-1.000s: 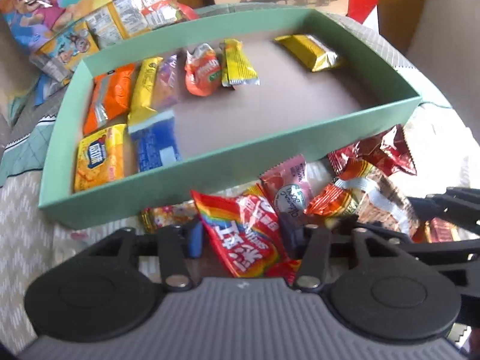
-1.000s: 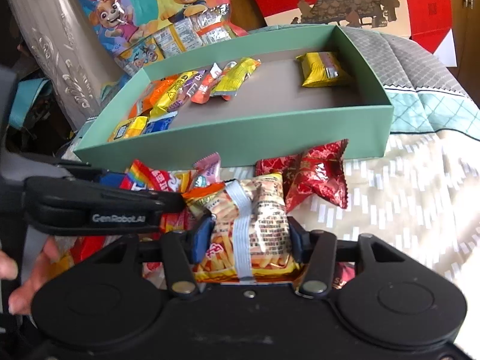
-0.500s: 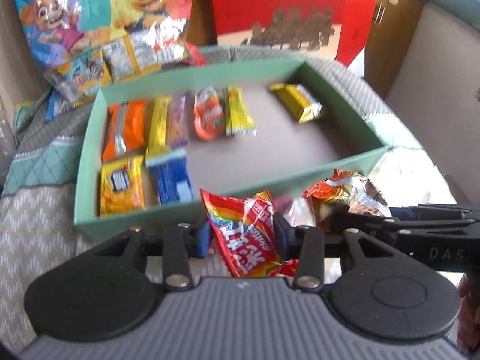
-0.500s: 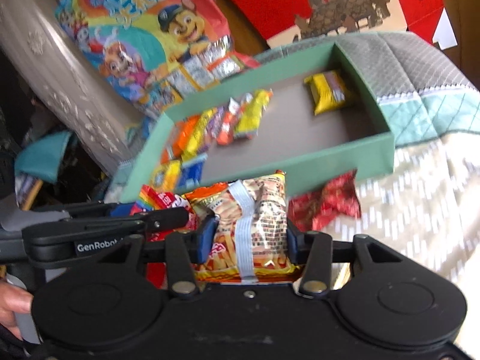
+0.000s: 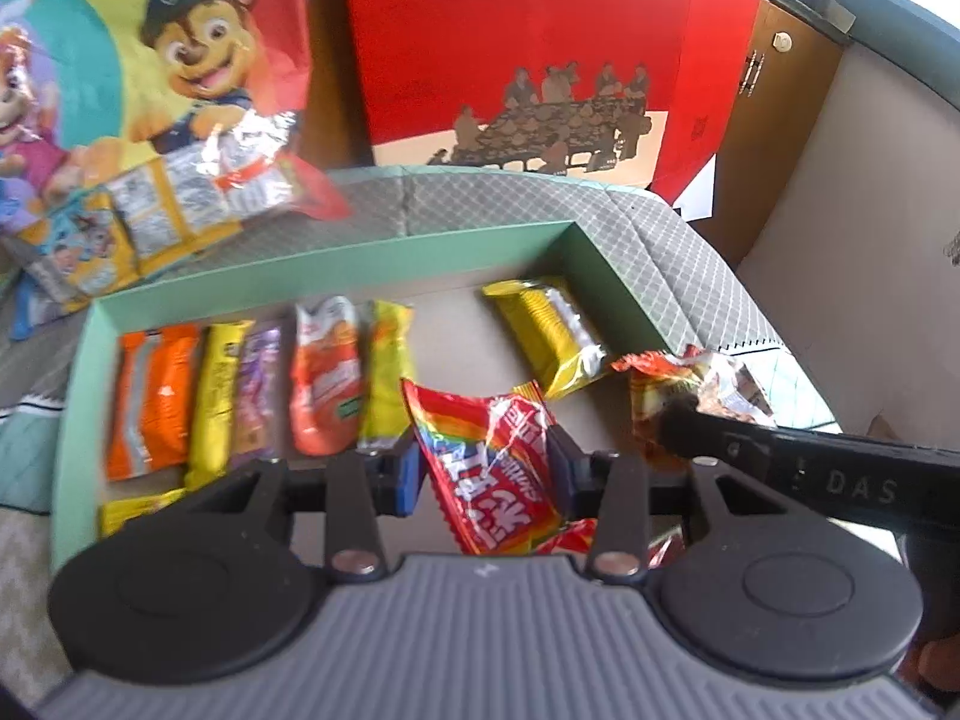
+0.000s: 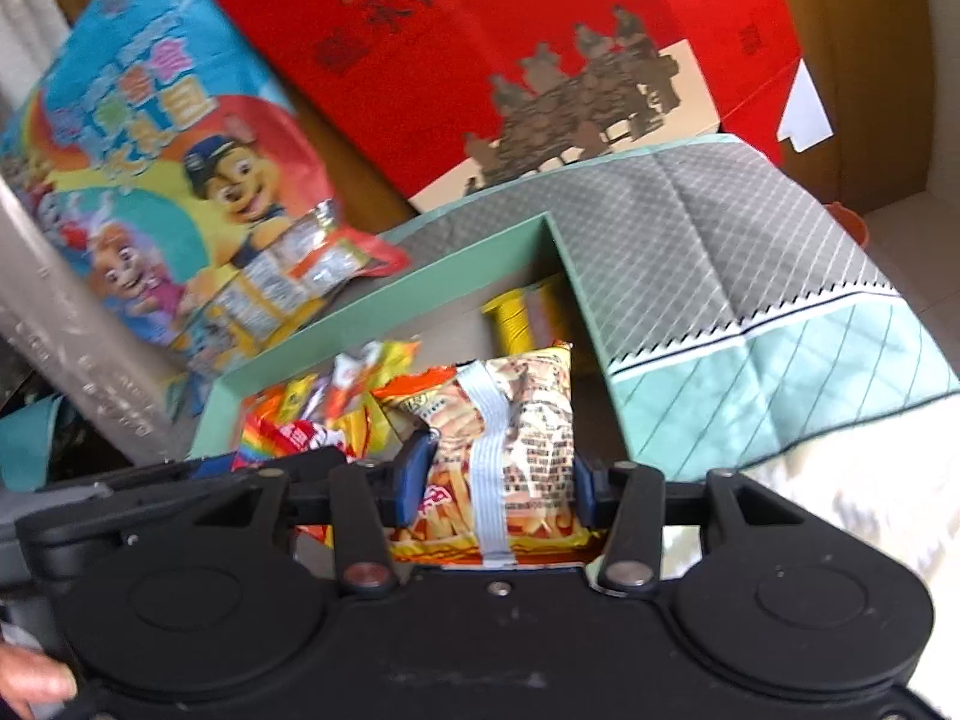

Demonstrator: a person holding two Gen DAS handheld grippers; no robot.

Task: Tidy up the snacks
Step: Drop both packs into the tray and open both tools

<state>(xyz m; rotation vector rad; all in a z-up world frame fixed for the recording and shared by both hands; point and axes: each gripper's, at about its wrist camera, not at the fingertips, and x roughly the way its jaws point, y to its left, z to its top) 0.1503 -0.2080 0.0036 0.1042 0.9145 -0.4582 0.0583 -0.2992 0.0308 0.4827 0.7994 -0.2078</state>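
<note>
Left gripper (image 5: 489,471) of mine clamped on rainbow candy packet (image 5: 492,468), right gripper (image 6: 498,480) pinching fries snack bag (image 6: 510,450), both above green tray (image 5: 384,252).

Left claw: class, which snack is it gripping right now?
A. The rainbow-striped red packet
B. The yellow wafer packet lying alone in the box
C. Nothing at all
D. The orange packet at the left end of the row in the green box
A. The left claw is shut on the rainbow-striped red packet, pinched between its blue pads, while the other snacks named lie loose in the green box.
</note>
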